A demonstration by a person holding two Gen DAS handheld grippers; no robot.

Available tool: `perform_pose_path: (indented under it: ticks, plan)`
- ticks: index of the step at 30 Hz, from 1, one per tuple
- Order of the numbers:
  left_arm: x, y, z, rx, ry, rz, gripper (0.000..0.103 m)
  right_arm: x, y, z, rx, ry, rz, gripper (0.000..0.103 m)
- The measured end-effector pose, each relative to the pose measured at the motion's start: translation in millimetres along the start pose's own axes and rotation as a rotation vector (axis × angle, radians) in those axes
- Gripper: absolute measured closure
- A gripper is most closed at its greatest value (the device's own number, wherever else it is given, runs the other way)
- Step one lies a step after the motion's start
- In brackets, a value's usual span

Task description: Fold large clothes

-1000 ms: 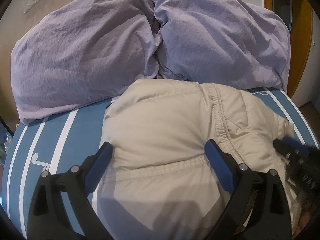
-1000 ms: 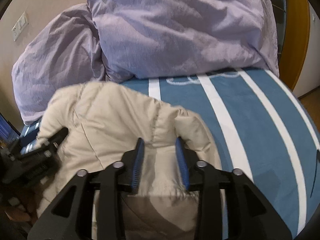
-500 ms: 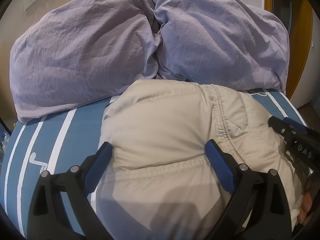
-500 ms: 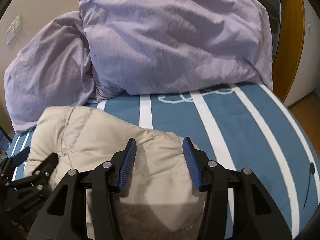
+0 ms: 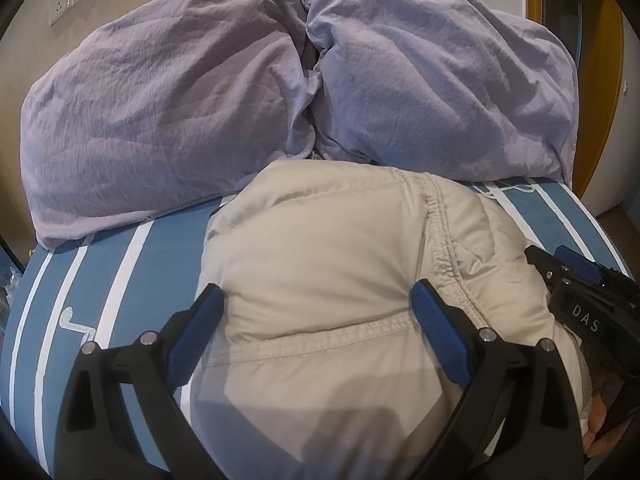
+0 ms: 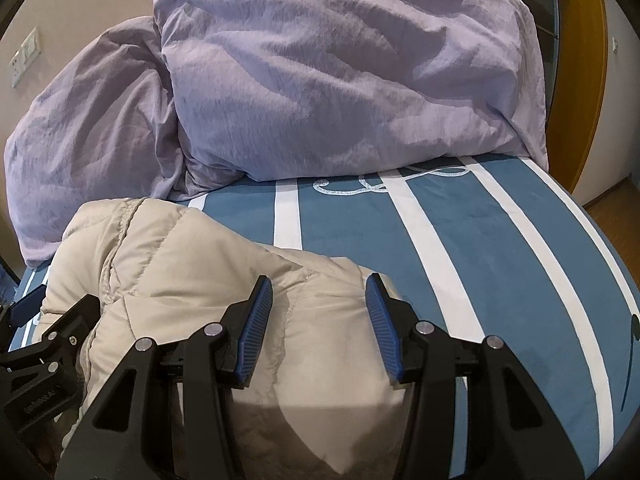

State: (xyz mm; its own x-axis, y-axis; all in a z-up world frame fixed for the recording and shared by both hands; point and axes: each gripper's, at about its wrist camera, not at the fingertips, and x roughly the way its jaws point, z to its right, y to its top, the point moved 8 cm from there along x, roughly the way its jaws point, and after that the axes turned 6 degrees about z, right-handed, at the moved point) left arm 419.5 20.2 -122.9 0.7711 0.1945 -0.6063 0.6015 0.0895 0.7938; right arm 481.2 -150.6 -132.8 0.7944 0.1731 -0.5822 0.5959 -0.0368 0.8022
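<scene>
On the blue striped bed (image 6: 500, 240), a folded beige puffer jacket (image 5: 328, 264) lies at 6 o'clock below two lilac pillows (image 5: 160, 120). Left gripper (image 5: 320, 324) and right gripper (image 6: 320, 320) hover over it, jaws spread wide, gripping nothing.

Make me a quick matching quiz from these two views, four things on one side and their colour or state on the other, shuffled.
Column one:
1. puffer jacket
2. pillows
3. bedspread
4. right tool

Column two:
A. blue with white stripes
B. open, fingers over the jacket
C. lilac, piled at the head of the bed
D. beige, bundled on the bed

Pairs: 1-D, 2-C, 3-A, 4-B
</scene>
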Motion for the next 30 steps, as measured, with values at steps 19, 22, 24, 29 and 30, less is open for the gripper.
perform_pose_path:
  ticks: [19,22,24,29,30]
  plan:
    - [3.1,2.9,-1.8,0.006,0.004,0.004,0.008,3.7,-3.7,2.8,0.017,0.01,0.015,0.051]
    - [1.5,1.3,-0.6,0.006,0.004,0.004,0.008,3.8,-4.0,2.7,0.017,0.01,0.015,0.051]
    - [2.1,2.0,-1.1,0.007,0.004,0.004,0.008,4.2,-4.0,2.5,0.017,0.01,0.016,0.051]
    - [1.2,1.0,-0.3,0.007,0.004,0.004,0.008,4.1,-4.5,2.7,0.017,0.011,0.016,0.051]
    - [0.7,0.6,0.1,0.007,0.005,0.004,0.008,3.7,-4.7,2.9,0.017,0.011,0.016,0.05]
